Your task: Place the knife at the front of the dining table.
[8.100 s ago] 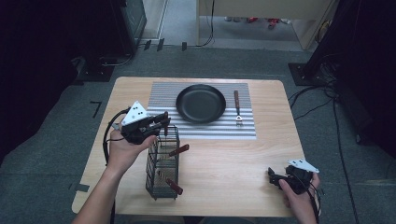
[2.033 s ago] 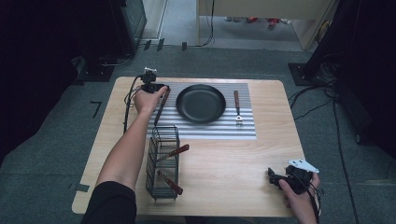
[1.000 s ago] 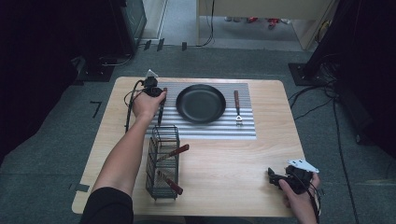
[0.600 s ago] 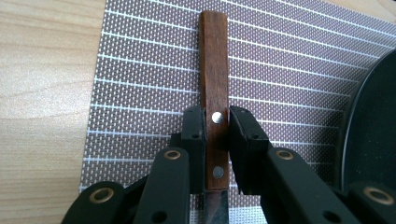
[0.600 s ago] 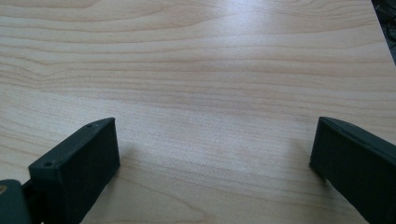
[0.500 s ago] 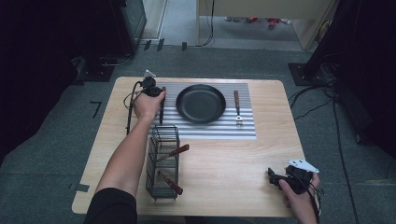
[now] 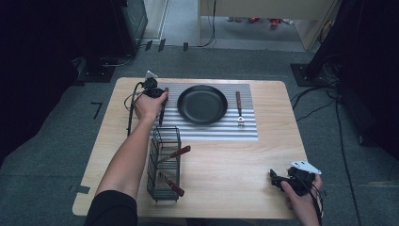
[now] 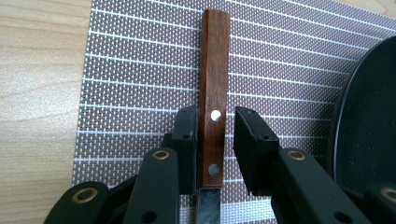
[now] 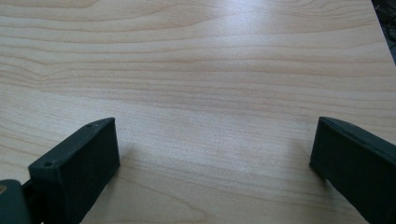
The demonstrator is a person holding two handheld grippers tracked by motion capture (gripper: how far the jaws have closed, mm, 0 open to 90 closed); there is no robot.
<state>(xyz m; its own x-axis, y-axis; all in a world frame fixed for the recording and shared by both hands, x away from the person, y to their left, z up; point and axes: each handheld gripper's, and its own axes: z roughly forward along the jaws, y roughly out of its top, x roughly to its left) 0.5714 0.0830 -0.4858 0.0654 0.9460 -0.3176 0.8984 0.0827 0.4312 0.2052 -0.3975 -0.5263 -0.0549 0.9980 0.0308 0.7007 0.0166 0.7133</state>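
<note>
High view is showing the left gripper (image 7: pixel 157 101) hanging over the far-left part of the striped mat (image 7: pixel 249 132), held in the person's left hand (image 7: pixel 148 104). Left gripper view is showing its fingers (image 8: pixel 187 135) straddling a wooden-handled knife (image 8: pixel 214 93) that is lying flat on the mat; the left finger is sitting against the handle while the right one is standing a little off it, so the fingers are partly open and not clamping. Nearer the person, a wire rack (image 7: pixel 163 162) is standing on the tabletop (image 7: pixel 226 183) with two wooden-handled utensils (image 7: pixel 175 154) poking out of it. Right of the knife, a black frying pan (image 7: pixel 202 104) is resting on the mat, and a wooden-handled fork (image 7: pixel 239 107) is lying just right of the pan. At the near-right corner, the right gripper (image 7: pixel 277 178) is resting low over bare wood; right gripper view is showing its fingers (image 9: pixel 77 163) spread wide apart, holding nothing.
</note>
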